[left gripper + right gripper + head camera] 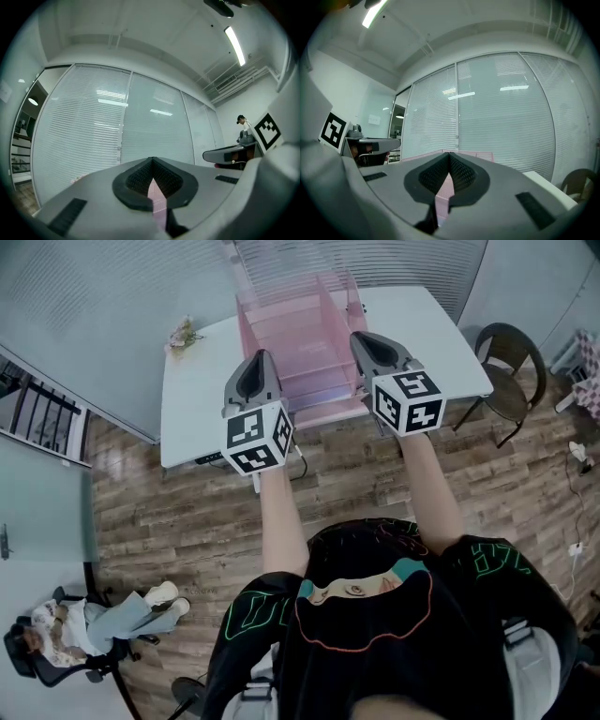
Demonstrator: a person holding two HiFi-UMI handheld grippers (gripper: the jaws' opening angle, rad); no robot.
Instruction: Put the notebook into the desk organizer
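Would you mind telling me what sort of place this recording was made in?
Probably an office: blind-covered glass partitions, a white table bearing a pink desk organizer, and a dark chair.

The desk organizer [302,338] is translucent pink plastic; the table [199,390] is smooth matt white; the floor [169,517] is grained wood.

White table [197,399] on wood floor [178,521]; pink desk organizer [300,343] mid-table; flower bunch [183,334] at corner
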